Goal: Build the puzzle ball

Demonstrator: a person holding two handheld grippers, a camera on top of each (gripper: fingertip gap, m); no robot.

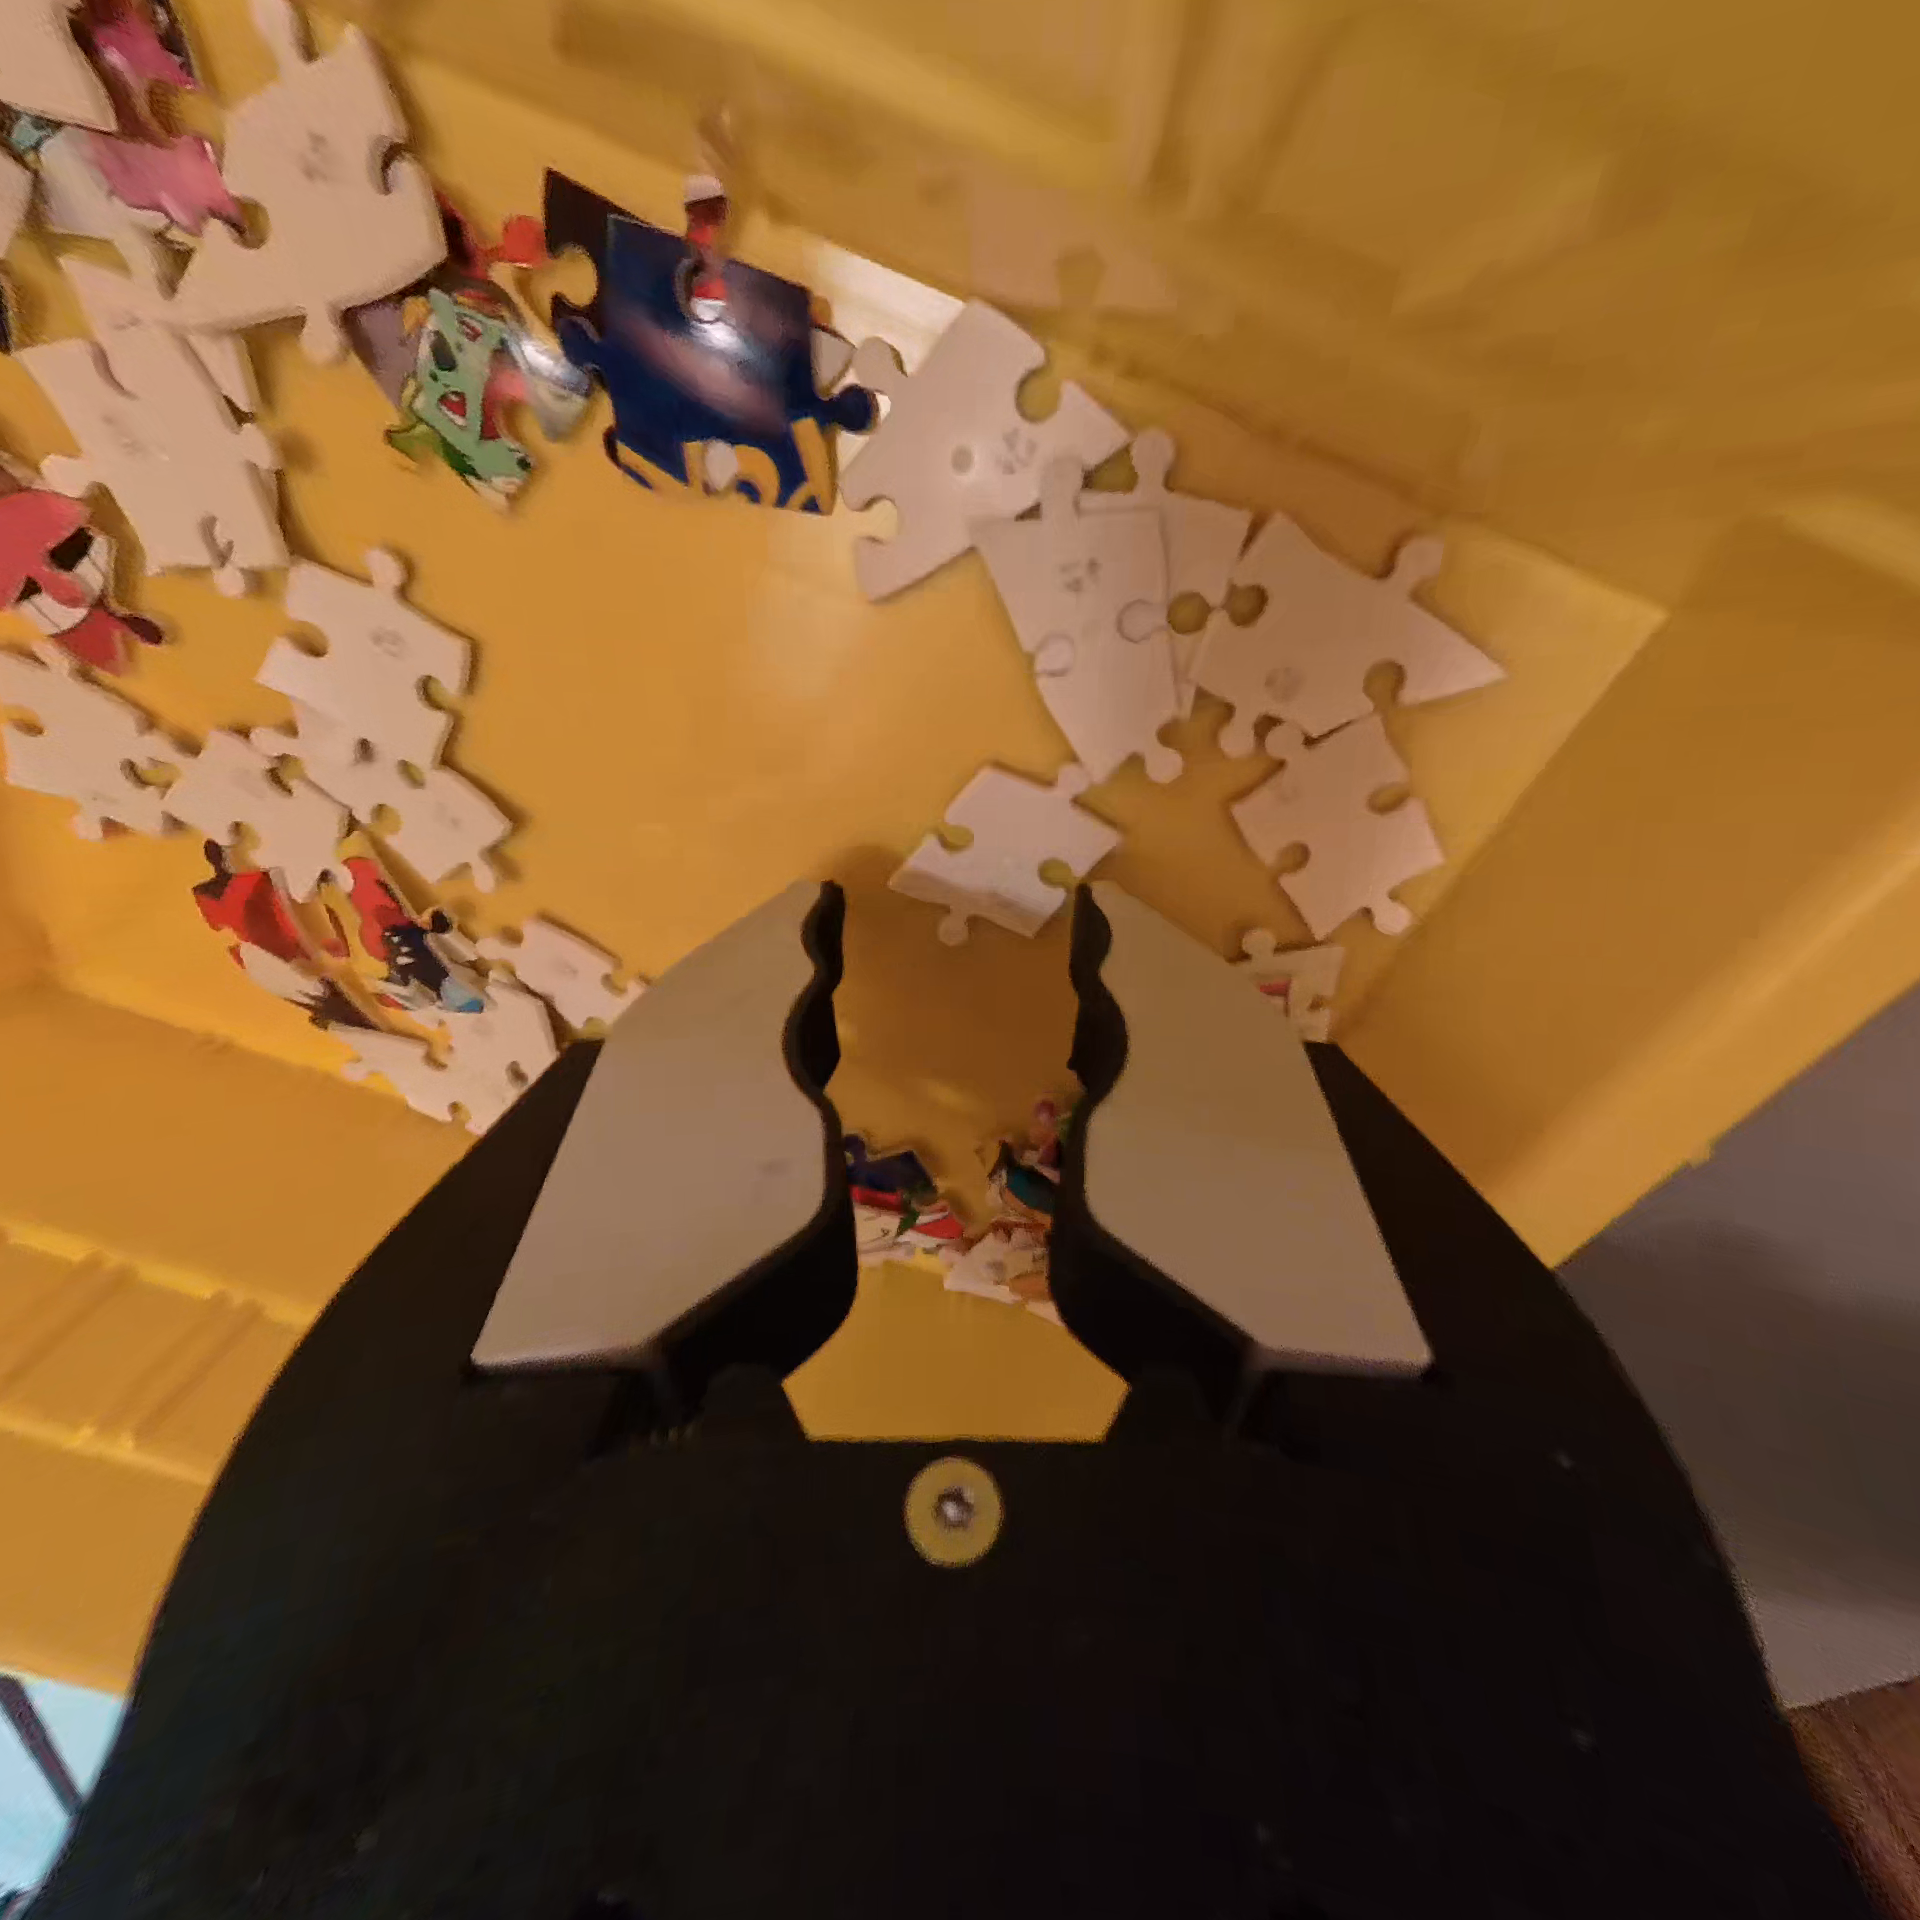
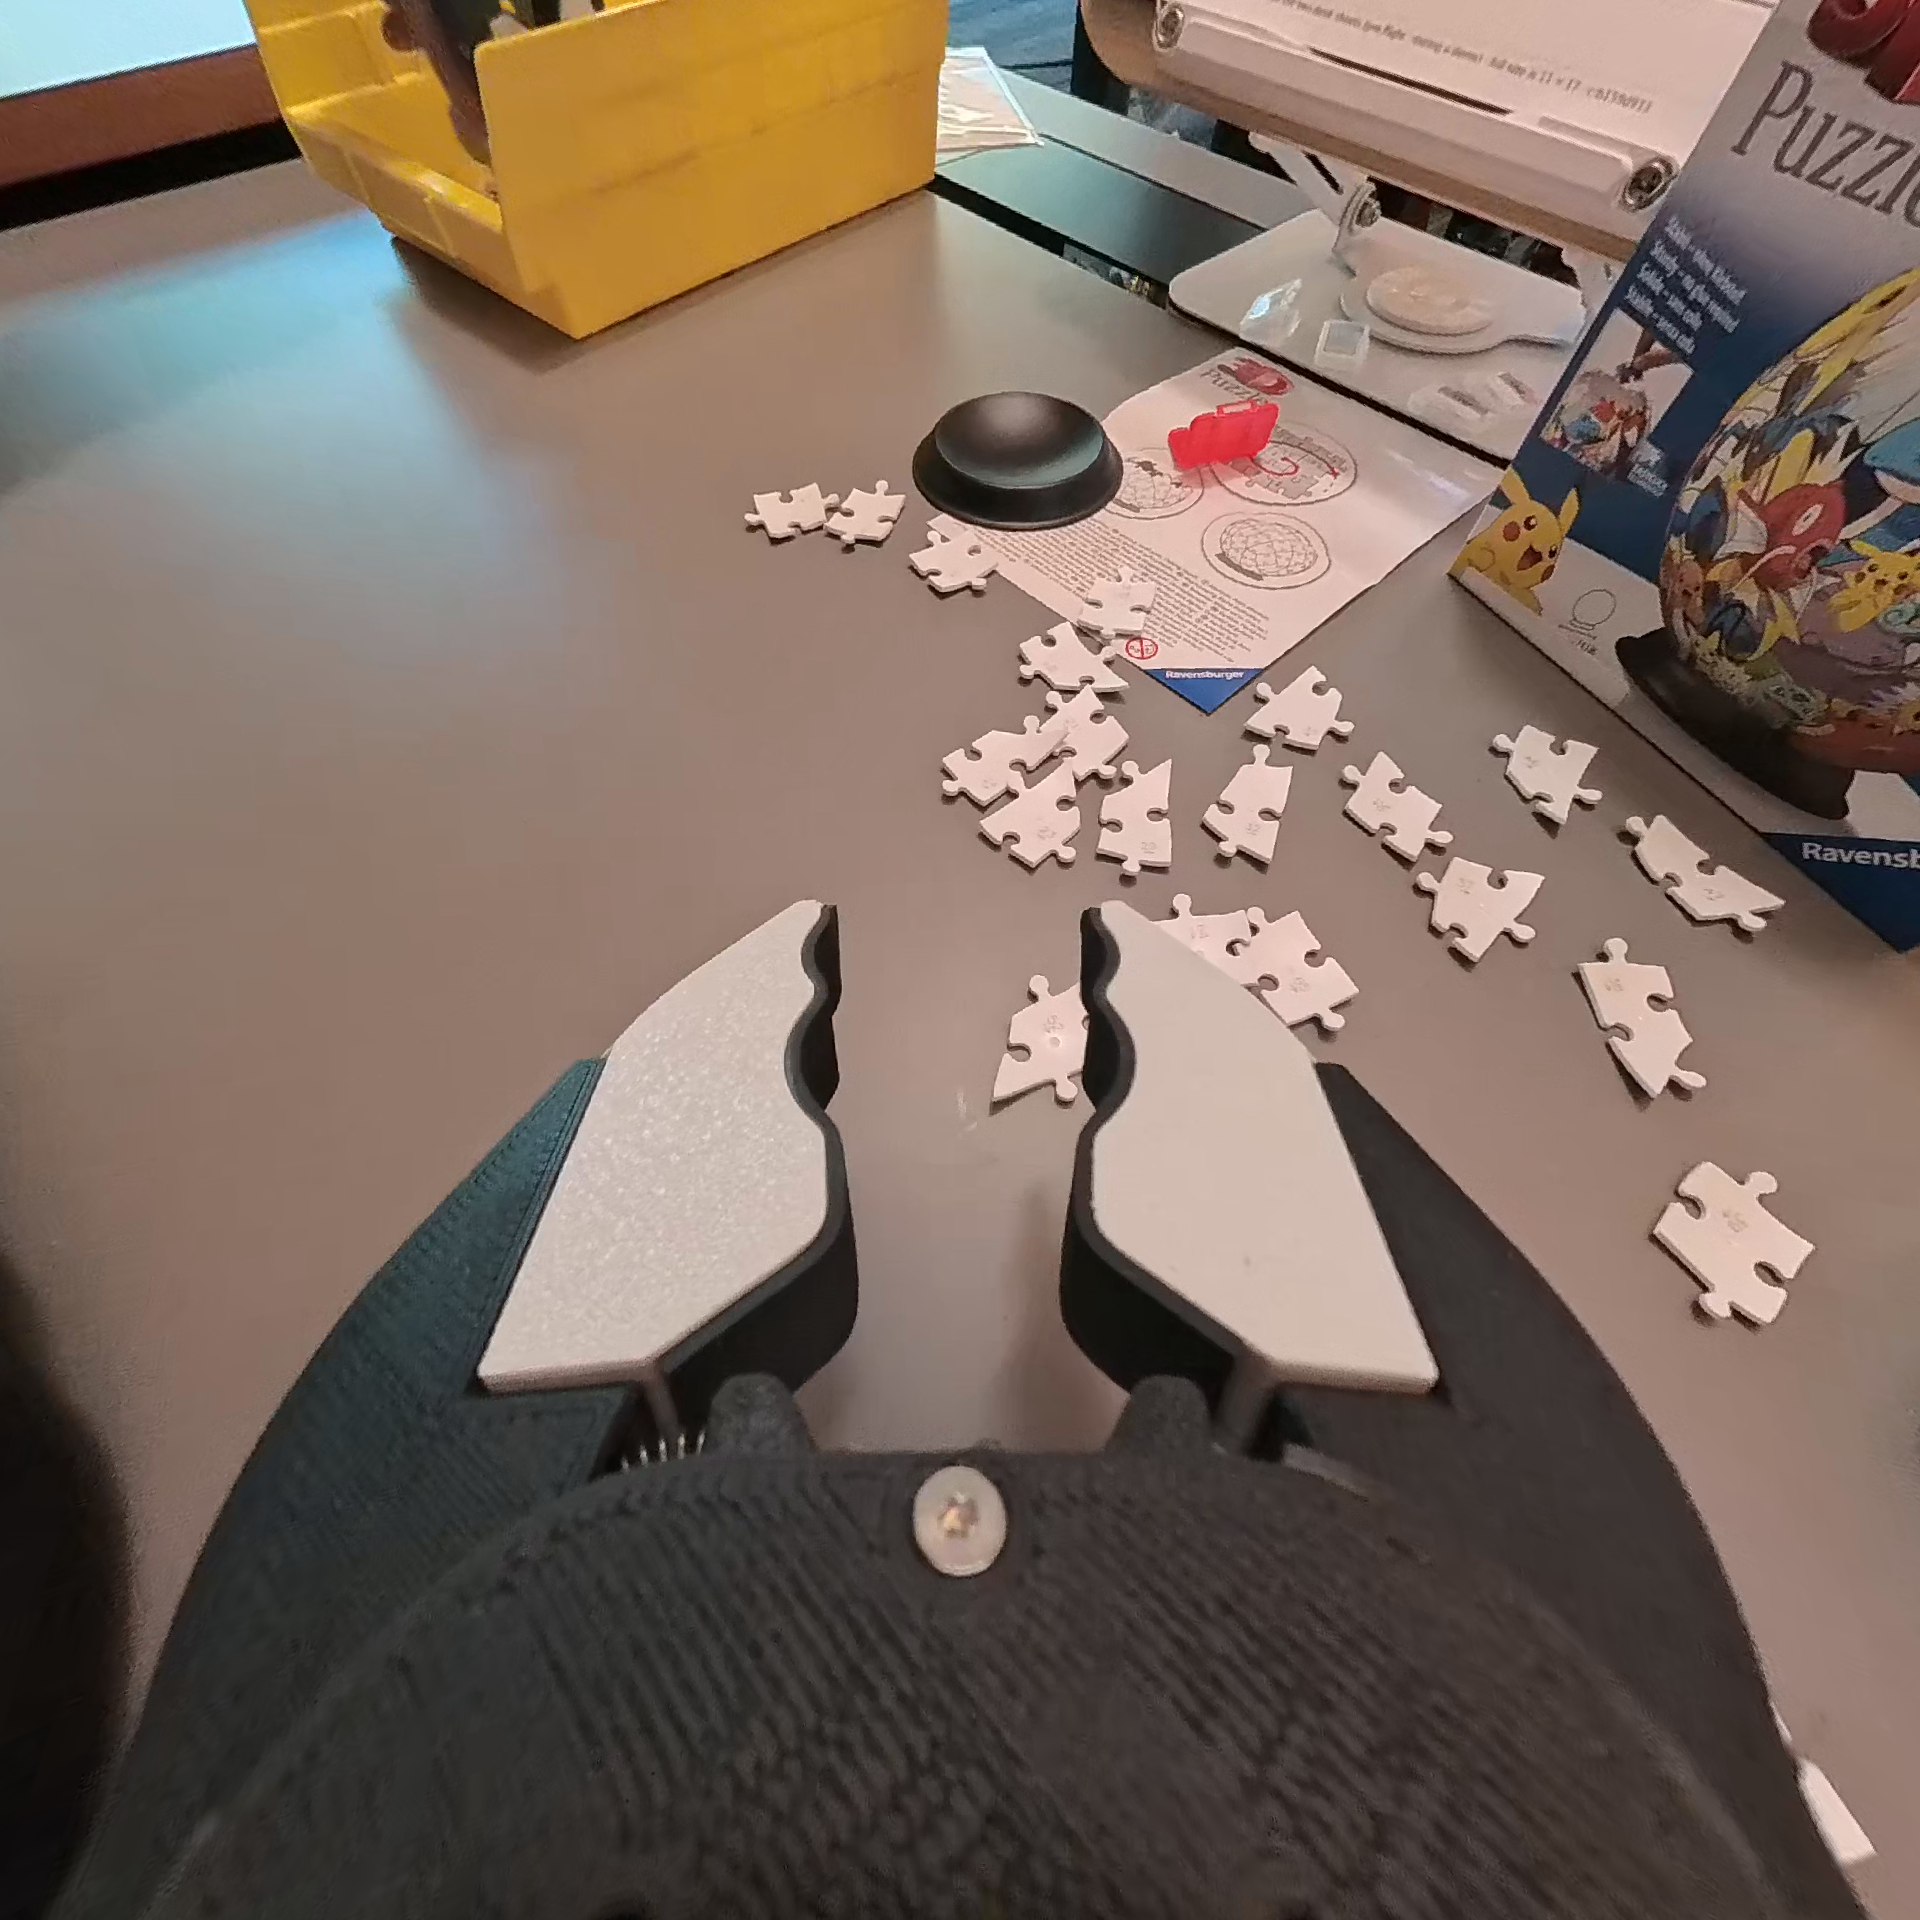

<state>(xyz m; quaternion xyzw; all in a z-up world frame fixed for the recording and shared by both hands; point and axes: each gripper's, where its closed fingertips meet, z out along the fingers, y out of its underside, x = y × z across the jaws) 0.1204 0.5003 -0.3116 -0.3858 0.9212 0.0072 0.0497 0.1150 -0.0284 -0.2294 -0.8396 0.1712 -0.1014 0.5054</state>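
inside yellow bin point(image 1: 675, 644), left gripper point(image 1: 951, 904) gapes over pieces point(image 1: 997, 842).

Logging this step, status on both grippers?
Left gripper open, empty, inside yellow plastic bin over loose puzzle pieces. Right gripper open, empty, above grey table. Nothing assembled; path clear.

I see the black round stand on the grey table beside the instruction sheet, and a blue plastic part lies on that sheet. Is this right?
Not quite. The plastic part on the instruction sheet is red, not blue, as the right wrist view shows. The black round stand does sit beside it on the grey table.
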